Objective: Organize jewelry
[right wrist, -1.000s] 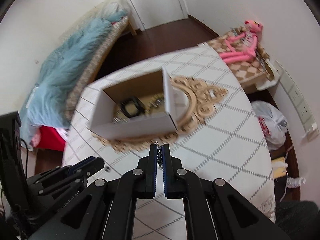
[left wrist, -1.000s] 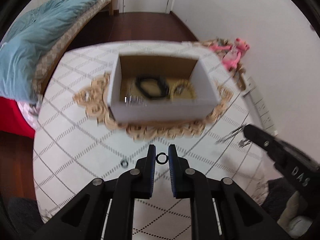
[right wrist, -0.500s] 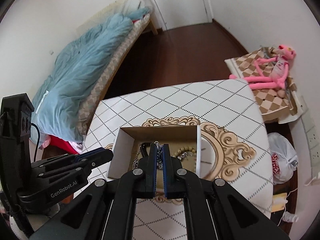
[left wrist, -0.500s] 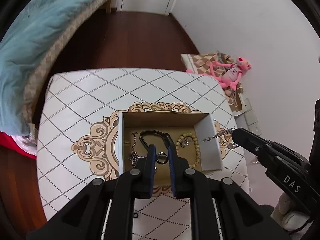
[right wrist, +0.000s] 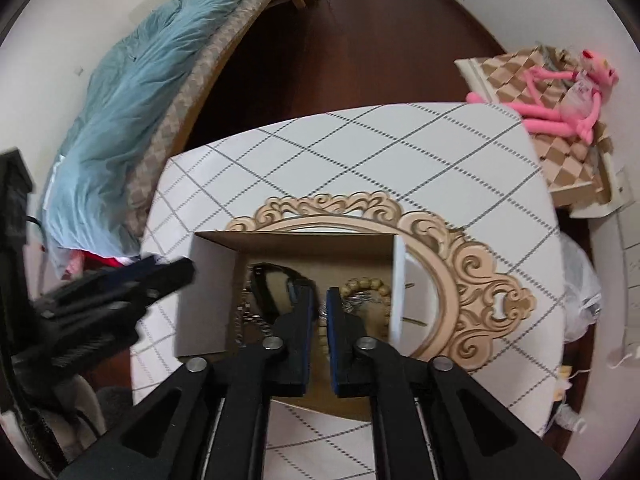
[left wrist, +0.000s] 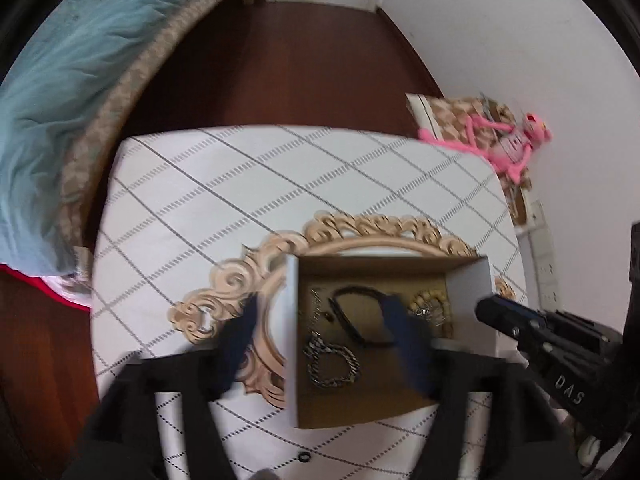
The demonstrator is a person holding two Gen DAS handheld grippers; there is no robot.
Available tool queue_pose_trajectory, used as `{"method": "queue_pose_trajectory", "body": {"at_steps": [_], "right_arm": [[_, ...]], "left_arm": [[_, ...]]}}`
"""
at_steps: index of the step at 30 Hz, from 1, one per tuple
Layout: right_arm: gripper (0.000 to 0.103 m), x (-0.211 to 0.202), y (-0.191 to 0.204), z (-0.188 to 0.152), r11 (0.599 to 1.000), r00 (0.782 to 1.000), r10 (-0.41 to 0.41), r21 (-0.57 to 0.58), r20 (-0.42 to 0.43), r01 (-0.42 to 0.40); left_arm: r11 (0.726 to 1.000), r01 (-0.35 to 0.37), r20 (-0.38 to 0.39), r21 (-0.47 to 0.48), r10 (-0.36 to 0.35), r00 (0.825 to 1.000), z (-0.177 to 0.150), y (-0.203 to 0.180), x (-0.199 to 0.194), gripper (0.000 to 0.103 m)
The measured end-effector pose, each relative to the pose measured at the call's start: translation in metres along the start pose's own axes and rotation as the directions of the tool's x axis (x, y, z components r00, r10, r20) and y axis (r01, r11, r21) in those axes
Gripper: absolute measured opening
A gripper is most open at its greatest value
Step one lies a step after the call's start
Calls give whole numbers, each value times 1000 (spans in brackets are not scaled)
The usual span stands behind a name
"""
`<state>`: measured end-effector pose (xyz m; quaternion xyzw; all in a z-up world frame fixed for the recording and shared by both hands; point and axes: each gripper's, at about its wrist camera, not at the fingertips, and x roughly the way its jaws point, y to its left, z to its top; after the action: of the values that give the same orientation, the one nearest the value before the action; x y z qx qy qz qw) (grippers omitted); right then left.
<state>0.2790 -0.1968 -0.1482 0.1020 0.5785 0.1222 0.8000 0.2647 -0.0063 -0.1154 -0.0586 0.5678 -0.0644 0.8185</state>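
An open white cardboard box [left wrist: 291, 320] [right wrist: 208, 280] stands on an ornate gold-framed mirror [left wrist: 224, 288] [right wrist: 460, 280] on the table. Inside lie a black cord bracelet [left wrist: 360, 320] [right wrist: 266, 292], a silver chain [left wrist: 332, 364] [right wrist: 248, 316], a beaded bracelet [left wrist: 430, 300] [right wrist: 366, 286] and a small ring [left wrist: 329, 316]. My left gripper [left wrist: 324, 340] is open wide above the box, its fingers blurred and empty. My right gripper [right wrist: 318, 300] is slightly open above the box with nothing between its pads.
A small black ring [left wrist: 305, 457] lies on the checked tablecloth [left wrist: 240, 184] in front of the box. A bed with a blue blanket [right wrist: 132, 80] stands at the left. A pink plush toy [right wrist: 560, 92] lies on a low stand at the right.
My left gripper opened wide and the ring it held now lies in the box. My right gripper opened a little and the chain it held is gone from its pads.
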Motion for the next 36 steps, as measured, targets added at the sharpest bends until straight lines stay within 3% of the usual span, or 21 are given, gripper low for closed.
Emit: {"method": "queue_pose_trajectory", "body": {"at_steps": [1,2,3,5,6,7,9,14,23,36], "right_arm": [[30,-1,0,-1,1000,1000,-7,-3,0,7],[49,-1,1,-2,1000,1000,-21,-8,1,21],[60,-3,2,-5,999,999,-39,-16,8,39],[62,-7,3,-10,997,997,-73,-24,15,73],[65,-9,4,-12,995,995,-97,-29,16,98],[69,-10,4,-14,993,994,-111,-33,17,112],[94,-13,6,-22,984,984,-175,-38,23,176],[98,-11,5,-42,964,965,-263,-38,13,264],[99,-21,5,-66,959,958,-284,-8,24,285],[99,-121,29,-107,954,937,-298,21,183,300]], "left_arm": [[1000,-10,13,-5,10,1000,-1,2,-4,74],[1000,-25,22,-8,25,999,-1,4,-6,74],[999,-46,27,-9,46,999,-2,6,-8,74],[995,-95,39,-2,95,995,-8,9,-11,80],[993,-116,42,0,116,992,-11,9,-12,94],[991,-134,46,3,134,990,-15,9,-12,99],[985,-170,58,8,169,984,-24,10,-13,100],[974,-227,73,27,224,972,-48,9,-11,100],[971,-239,54,11,239,970,-72,7,-20,100],[966,-259,167,10,253,953,-108,-15,-106,100]]}}
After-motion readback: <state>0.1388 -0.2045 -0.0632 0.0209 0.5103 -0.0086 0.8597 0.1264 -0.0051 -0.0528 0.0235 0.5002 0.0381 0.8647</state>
